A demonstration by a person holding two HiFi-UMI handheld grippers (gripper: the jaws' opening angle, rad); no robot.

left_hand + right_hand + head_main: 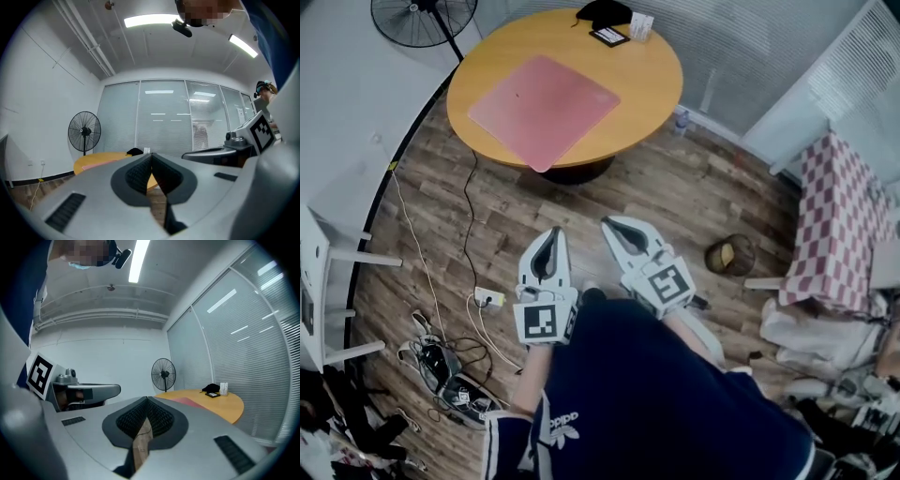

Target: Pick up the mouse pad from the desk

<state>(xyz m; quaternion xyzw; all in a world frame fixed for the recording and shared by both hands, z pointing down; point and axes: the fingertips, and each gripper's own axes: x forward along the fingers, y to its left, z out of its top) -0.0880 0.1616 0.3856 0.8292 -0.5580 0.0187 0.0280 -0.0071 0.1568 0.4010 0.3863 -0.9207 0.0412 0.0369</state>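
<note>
Both my left gripper [554, 232] and right gripper [608, 223] are clenched empty, well short of the mouse pad [544, 108] lying flat on the desk [661, 89]; I'm approaching, and next I'd open jaws at its near edge

Pink mouse pad [544, 108] on round desk [649, 82]

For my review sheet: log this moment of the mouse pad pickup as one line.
stage: not yet reached | left gripper: shut, empty | right gripper: shut, empty | mouse pad: flat on desk, untouched
</note>
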